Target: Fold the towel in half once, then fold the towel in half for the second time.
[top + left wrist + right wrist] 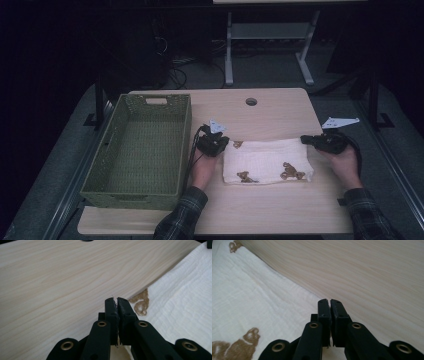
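A folded white cloth [267,161] printed with brown bears lies flat in the middle of the light wooden table [280,107]. My left gripper [225,142] sits at the cloth's far left corner. In the left gripper view the cloth [180,297] lies just right of that gripper [116,300], whose jaws are pressed together with nothing clearly between them. My right gripper [305,140] is at the cloth's far right corner. In the right gripper view this gripper [329,301] is shut over the cloth's [249,297] edge, and no fabric is seen in it.
A green woven basket [130,192], empty inside, stands on the table's left side, close to my left hand. A round cable hole [251,101] sits near the far edge. Bare wood stretches beyond the cloth and in front of it. A white desk frame [229,55] stands on the floor behind.
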`<state>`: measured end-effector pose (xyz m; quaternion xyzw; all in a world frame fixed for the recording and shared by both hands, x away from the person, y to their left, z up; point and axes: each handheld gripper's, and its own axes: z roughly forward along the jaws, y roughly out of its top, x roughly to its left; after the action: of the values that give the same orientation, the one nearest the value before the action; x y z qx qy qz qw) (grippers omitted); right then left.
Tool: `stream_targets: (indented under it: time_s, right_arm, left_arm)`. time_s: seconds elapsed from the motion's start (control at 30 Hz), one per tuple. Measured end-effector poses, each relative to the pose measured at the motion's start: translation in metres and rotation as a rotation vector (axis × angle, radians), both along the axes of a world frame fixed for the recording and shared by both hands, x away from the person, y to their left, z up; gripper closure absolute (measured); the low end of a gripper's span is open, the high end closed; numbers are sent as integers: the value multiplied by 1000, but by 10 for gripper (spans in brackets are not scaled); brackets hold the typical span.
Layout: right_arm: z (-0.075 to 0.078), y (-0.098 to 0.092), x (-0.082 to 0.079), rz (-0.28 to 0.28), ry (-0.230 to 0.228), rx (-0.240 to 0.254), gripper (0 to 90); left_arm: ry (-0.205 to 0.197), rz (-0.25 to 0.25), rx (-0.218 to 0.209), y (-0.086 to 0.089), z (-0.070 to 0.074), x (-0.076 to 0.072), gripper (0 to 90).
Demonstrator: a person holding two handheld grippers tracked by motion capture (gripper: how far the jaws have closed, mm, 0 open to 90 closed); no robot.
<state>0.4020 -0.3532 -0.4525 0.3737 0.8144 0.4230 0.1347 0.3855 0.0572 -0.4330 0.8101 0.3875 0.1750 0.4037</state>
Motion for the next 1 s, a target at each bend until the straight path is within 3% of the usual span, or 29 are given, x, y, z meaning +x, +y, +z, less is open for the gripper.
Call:
stream_targets:
  time_s: [0.2,0.37,0.73,0.83,0.9,1.0]
  right_arm:
    - [7,-6,-10,15,-13,21,866]
    - [9,-9,-22,16,-6,42,866]
    - [15,-5,-45,37,-13,35,866]
    - [14,-5,-51,40,-11,32,865]
    - [13,-6,-54,41,-9,29,865]
    - [11,-8,-57,42,-1,34,865]
  left_arm:
    - [-17,-20,-16,1,7,-10,870]
    - [-37,-31,-4,0,9,-20,869]
    - [-38,-42,6,4,11,-43,870]
    - [-37,-44,1,4,12,-48,869]
    - [-25,-50,-25,4,12,-52,869]
    - [-26,-58,-19,4,12,-57,869]
